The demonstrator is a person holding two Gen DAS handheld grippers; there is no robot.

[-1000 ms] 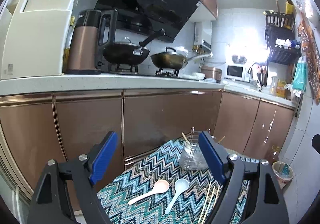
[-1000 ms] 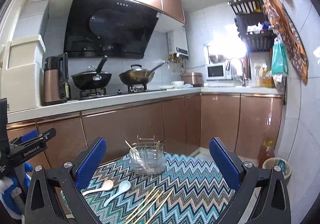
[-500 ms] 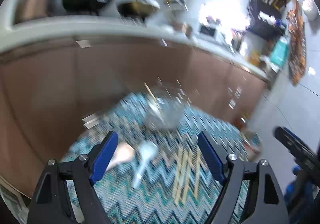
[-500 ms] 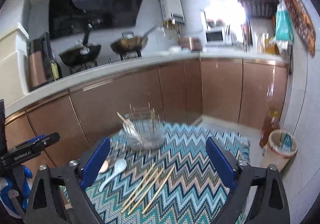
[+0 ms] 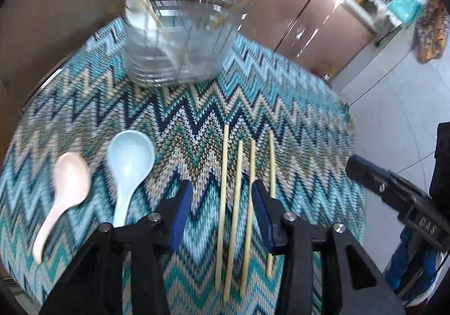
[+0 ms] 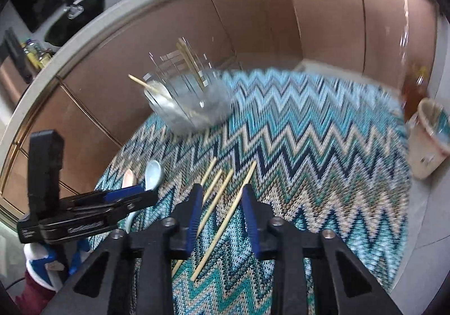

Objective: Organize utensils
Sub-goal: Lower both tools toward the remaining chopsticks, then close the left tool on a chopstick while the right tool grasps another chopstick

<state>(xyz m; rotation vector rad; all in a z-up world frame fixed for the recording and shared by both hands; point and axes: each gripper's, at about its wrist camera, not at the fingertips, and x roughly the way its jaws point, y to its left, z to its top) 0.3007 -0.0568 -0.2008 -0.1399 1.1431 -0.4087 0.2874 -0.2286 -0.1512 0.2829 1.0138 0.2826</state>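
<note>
Four wooden chopsticks [image 5: 239,199] lie loose and nearly parallel on the zigzag cloth of the bench [image 5: 197,118], just at the tips of both tools. A pale blue spoon [image 5: 128,165] and a pink spoon [image 5: 66,191] lie to their 9 o'clock in the left wrist view. The clear utensil holder [image 5: 180,42] stands at 12 o'clock on the far edge of the cloth, with at least one chopstick and what looks like a white spoon already in it.

The left gripper [image 5: 222,202] is partly open and holds nothing; three chopsticks lie in the gap between its blue pads, the fourth beside the right pad. The right gripper [image 6: 220,208] is likewise partly open and empty, straddling two of the sticks.

Judging from this, both tools aim at the same small bundle, so they may knock into each other or pull at the same stick. Closing over several sticks at once could pinch them unevenly, and one may roll or drop on the way to the holder. The sticks are thin and flat on soft cloth, so the pads may slide over them or snag the fabric.

Both views are smeared by motion: the holder's contents and wire dividers are hard to read. The sticks' near ends are hidden under the gripper bodies, and whether the pads touch the cloth cannot be told.
</note>
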